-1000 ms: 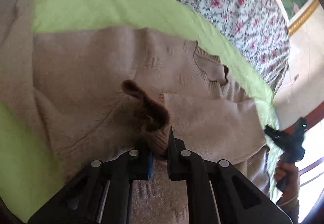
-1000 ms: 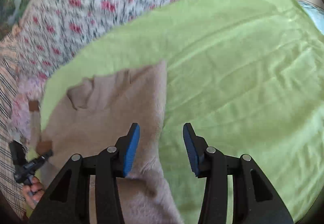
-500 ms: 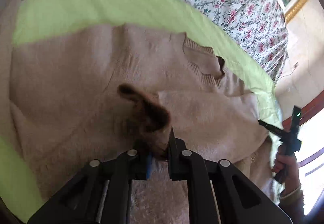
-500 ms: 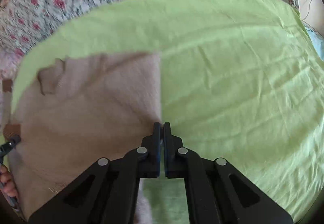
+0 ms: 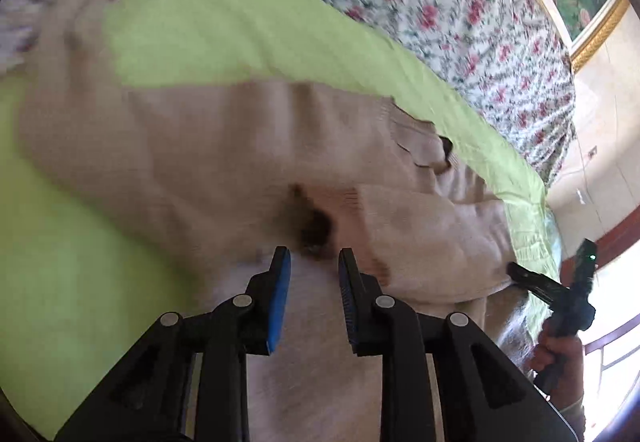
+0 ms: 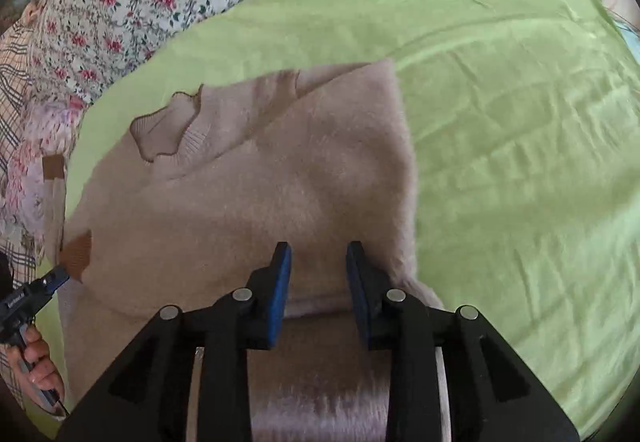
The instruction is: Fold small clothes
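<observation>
- The beige knit sweater (image 5: 248, 146) lies flat on a lime-green sheet (image 5: 224, 30) spread over the bed's floral quilt (image 5: 460, 6); its ribbed neckline (image 6: 172, 134) points toward the quilt.
- Left tongs (image 5: 310, 260) are spread, blue pads apart with nothing between them, poised just over a folded sleeve cuff (image 5: 316, 226) resting on the sweater's body.
- Right tongs (image 6: 318, 254) are likewise spread and empty, hovering above a folded-in panel near the sweater's straight right edge (image 6: 404, 146).
- Judgement: both sides look folded inward; a lengthwise fold probably remains.
- Risk: the loose cuff could slide or spring open, since thick knit resists a crease and nothing pins it.
- Risk: a pinch that catches only the top layer would drag it off the layer beneath and skew the fold.
- Risk: tugging could bunch the slack sheet underneath.
</observation>
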{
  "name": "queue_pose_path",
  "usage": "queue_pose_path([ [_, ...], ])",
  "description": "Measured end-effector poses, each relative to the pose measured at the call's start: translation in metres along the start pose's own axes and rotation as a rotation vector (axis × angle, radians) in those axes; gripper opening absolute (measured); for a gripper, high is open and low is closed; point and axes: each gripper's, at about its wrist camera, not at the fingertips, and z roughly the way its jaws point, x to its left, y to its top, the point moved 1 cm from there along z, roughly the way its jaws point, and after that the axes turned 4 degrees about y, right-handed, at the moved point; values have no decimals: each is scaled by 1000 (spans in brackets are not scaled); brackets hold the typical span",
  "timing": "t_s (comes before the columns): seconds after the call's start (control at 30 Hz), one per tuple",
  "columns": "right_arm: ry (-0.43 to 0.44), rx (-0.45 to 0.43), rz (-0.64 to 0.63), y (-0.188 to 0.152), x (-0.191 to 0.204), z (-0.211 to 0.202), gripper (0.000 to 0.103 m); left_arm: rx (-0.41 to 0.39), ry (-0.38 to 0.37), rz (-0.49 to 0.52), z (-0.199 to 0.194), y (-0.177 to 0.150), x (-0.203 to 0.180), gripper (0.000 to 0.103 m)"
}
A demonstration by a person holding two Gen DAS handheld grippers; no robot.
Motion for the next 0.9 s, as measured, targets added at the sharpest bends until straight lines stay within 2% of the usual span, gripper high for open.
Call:
queue_pose_path([
  [0.1, 89, -15, -21, -15, 14, -17, 33, -36, 33, -16, -25, 6, 21, 29],
  [0.23, 197, 5, -71, -36, 56, -22, 35, -98, 121, -52, -46, 33, 52, 50],
  [0.3, 239, 27, -92, -42, 75, -19, 36, -119, 161, -70, -47, 50, 65, 57],
  [0.37, 264, 42, -115, -47, 91, -15, 36, -132, 191, -87, -45, 69, 77, 69],
  [0.4, 279, 44, -121, -51, 98, -14, 36, -145, 207, -92, -44, 81, 83, 71],
  [0.5, 309, 62, -131, -56, 109, -11, 36, -167, 324, -77, -30, 120, 99, 72],
  [0.6, 322, 85, -132, -62, 115, -8, 36, -172, 433, -78, -9, 161, 121, 80],
  [0.67, 326, 101, -138, -66, 118, -6, 36, -138, 467, -98, 13, 188, 140, 82],
  [0.73, 330, 118, -137, -69, 119, -2, 37, -97, 458, -108, 29, 203, 156, 82],
  [0.8, 328, 133, -132, -71, 119, 2, 37, -68, 468, -119, 47, 210, 169, 65],
  [0.87, 326, 139, -127, -73, 118, 4, 37, -68, 466, -96, 55, 211, 173, 16],
  [0.9, 327, 139, -123, -73, 118, 5, 36, -79, 461, -86, 53, 211, 172, 9],
])
